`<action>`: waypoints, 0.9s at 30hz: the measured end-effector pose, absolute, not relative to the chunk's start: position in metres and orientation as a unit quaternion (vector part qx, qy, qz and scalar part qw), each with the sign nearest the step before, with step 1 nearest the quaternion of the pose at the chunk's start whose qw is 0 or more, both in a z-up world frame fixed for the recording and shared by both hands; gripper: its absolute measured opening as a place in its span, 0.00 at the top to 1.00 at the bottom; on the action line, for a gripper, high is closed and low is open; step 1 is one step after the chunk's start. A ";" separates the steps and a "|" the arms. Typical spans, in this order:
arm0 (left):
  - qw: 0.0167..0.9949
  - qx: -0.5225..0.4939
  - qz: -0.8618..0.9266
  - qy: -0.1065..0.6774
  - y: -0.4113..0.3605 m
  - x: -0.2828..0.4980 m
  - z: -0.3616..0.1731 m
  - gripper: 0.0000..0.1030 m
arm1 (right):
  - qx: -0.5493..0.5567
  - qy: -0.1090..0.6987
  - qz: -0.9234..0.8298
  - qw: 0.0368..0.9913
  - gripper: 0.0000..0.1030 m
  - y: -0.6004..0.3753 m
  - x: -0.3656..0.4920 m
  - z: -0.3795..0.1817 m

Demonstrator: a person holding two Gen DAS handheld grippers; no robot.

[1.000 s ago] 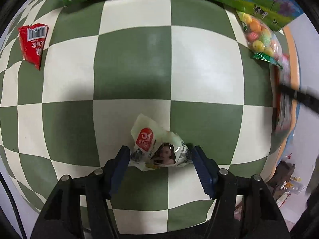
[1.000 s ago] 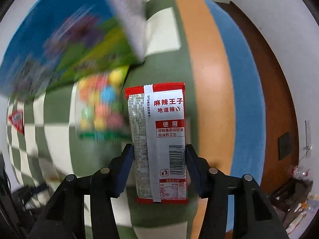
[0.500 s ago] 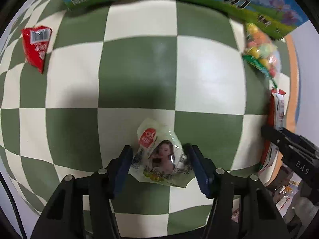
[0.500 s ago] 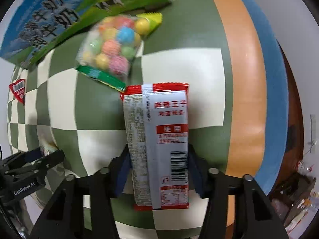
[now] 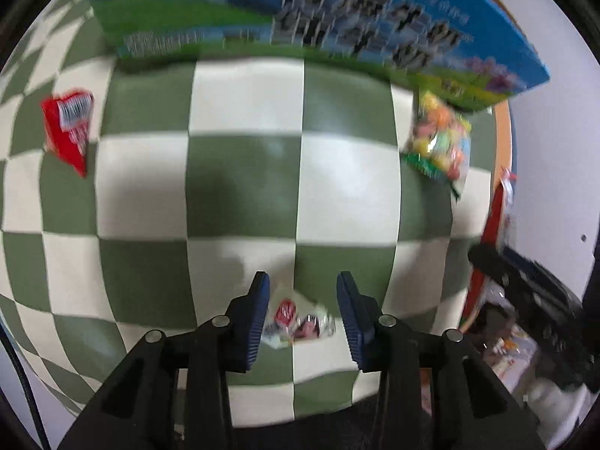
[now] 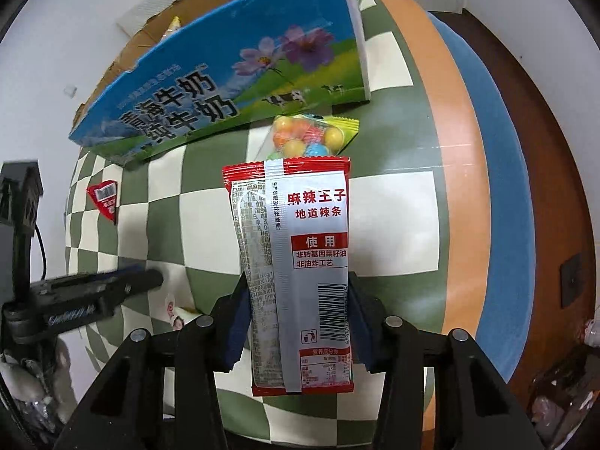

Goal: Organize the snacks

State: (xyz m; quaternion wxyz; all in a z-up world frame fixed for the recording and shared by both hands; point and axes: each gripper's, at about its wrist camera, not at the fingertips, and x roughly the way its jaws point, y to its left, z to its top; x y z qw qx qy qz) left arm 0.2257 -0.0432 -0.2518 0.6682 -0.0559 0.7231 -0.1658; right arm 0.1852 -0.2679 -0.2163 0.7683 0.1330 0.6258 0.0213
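Observation:
My right gripper (image 6: pixel 296 281) is shut on a red and silver spicy strip packet (image 6: pixel 300 258) and holds it above the checkered cloth. My left gripper (image 5: pixel 302 281) has its jaws apart; a small white snack packet with a face print (image 5: pixel 298 324) sits low between them, and the blur hides whether it is gripped. That packet also shows under the left gripper (image 6: pixel 93 296) in the right wrist view (image 6: pixel 176 313). A bag of coloured candy balls (image 6: pixel 311 133) lies by the open blue milk carton box (image 6: pixel 225 78). A small red packet (image 5: pixel 69 131) lies at the left.
The green and white checkered cloth (image 5: pixel 243 187) covers the table. An orange and blue rim (image 6: pixel 465 150) runs along the table's right edge, with brown floor beyond. The box (image 5: pixel 337 26) stands at the far side.
The left gripper has lifted and pulled back; the white packet now sits lower between its jaws. The right gripper has risen with the red packet and faces the box.

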 end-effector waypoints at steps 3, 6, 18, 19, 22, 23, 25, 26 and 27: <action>0.646 -0.040 -0.172 0.743 -0.050 0.209 -0.267 0.41 | 0.144 0.637 0.021 0.757 0.52 -0.274 0.186 -0.228; 0.623 -0.021 -0.171 0.763 -0.060 0.198 -0.296 0.41 | 0.147 0.646 0.020 0.749 0.52 -0.273 0.193 -0.249; 0.664 0.011 -0.160 0.731 -0.080 0.190 -0.288 0.60 | 0.136 0.641 0.014 0.755 0.52 -0.264 0.192 -0.253; 0.667 0.006 -0.159 0.727 -0.079 0.192 -0.283 0.60 | 0.137 0.636 0.017 0.759 0.52 -0.267 0.190 -0.245; 0.676 -0.001 -0.161 0.719 -0.076 0.201 -0.271 0.72 | 0.136 0.618 0.028 0.774 0.52 -0.261 0.192 -0.226; 0.682 -0.009 -0.157 0.715 -0.073 0.204 -0.266 0.78 | 0.136 0.615 0.031 0.776 0.52 -0.260 0.193 -0.223; 0.681 -0.005 -0.167 0.713 -0.071 0.207 -0.262 0.80 | 0.136 0.605 0.037 0.784 0.52 -0.256 0.196 -0.213; 0.678 -0.005 -0.172 0.715 -0.072 0.209 -0.262 0.80 | 0.133 0.603 0.040 0.786 0.52 -0.255 0.197 -0.209; 0.675 -0.013 -0.172 0.718 -0.072 0.215 -0.264 0.77 | 0.131 0.601 0.041 0.787 0.52 -0.256 0.198 -0.207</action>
